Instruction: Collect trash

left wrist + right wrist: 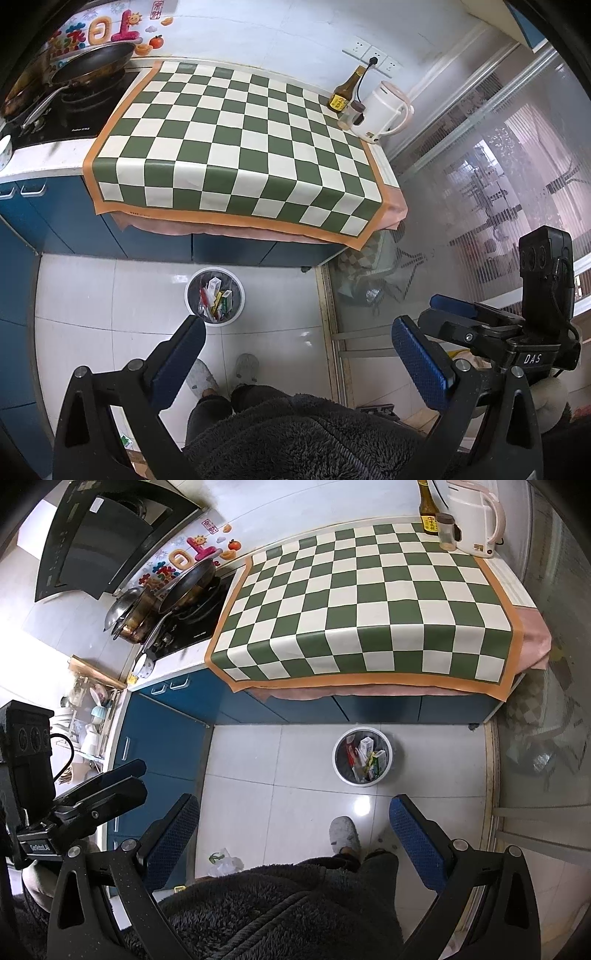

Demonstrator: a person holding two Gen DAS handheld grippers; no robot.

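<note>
Left gripper: jaws wide, empty, above the floor.
Right gripper: jaws wide, empty.
Trash bin: before the counter, holding apparently cartons and wrappers.

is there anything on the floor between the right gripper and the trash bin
Nothing visible blocks it. Bare tile lies between the open right gripper and the trash bin; only the person's slipper sits below, nearer the gripper.

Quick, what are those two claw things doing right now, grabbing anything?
Left gripper: open, holding nothing.
Right gripper: open, holding nothing.
</note>
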